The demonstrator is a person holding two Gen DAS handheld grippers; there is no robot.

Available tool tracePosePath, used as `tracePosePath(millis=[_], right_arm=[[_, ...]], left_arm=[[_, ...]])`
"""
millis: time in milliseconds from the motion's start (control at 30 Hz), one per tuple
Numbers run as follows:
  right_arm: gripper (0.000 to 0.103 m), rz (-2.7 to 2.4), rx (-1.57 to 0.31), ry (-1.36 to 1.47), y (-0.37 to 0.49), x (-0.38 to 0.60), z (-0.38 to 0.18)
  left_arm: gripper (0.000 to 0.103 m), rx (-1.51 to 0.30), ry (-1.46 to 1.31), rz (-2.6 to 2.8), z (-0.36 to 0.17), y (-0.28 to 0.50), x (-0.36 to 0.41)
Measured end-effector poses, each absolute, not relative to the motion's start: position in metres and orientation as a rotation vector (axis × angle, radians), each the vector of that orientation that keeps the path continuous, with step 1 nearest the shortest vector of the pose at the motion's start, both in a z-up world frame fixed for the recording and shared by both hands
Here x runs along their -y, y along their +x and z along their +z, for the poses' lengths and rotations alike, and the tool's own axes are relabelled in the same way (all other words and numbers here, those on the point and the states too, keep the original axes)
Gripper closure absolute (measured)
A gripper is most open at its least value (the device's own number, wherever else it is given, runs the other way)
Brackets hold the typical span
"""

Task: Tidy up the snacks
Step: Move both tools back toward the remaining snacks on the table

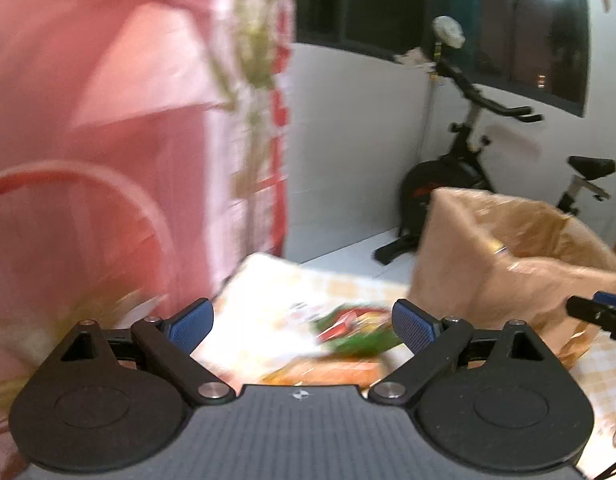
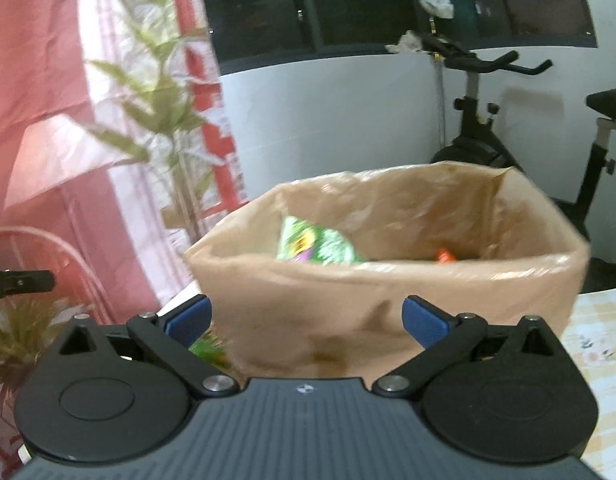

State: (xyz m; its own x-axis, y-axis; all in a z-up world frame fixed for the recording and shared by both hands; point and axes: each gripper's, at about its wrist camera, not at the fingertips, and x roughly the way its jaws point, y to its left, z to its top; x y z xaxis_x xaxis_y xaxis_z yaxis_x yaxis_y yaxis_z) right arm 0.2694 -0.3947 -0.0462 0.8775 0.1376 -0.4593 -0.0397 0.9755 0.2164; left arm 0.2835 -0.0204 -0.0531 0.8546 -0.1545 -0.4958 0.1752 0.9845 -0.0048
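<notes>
Nearest in the left wrist view, the left gripper (image 1: 303, 326) stands spread wide with nothing between its blue pads. Just beyond it a snack packet (image 1: 354, 330), green and red, lies on the checked worktop (image 1: 348, 286), too smeared by blur to read. In the right wrist view the right gripper (image 2: 305, 322) is also spread and empty, facing the brown paper bag (image 2: 348, 320). Inside the bag a green packet (image 2: 318, 246) leans near the front wall; an orange item (image 2: 446, 256) is mostly hidden behind the rim. Farther back stand a curtain (image 2: 39, 80) and an exercise bike (image 2: 480, 120), cut off at the right edge.
</notes>
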Motion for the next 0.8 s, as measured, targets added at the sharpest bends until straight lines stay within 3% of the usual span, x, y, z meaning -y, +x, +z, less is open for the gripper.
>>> tracePosePath(millis=[433, 700, 800], right_arm=[[0.000, 0.179, -0.554, 0.153, 0.270, 0.336, -0.098], [0.000, 0.270, -0.628, 0.157, 0.277, 0.323, -0.118], [0.004, 0.286, -0.740, 0.130, 0.289, 0.317, -0.132]], left_arm=[[0.010, -0.612, -0.075, 0.015, -0.103, 0.248, -0.096], [0.012, -0.663, -0.128, 0.063, -0.130, 0.247, -0.115], [0.012, -0.642, -0.143, 0.033, -0.132, 0.248, -0.106]])
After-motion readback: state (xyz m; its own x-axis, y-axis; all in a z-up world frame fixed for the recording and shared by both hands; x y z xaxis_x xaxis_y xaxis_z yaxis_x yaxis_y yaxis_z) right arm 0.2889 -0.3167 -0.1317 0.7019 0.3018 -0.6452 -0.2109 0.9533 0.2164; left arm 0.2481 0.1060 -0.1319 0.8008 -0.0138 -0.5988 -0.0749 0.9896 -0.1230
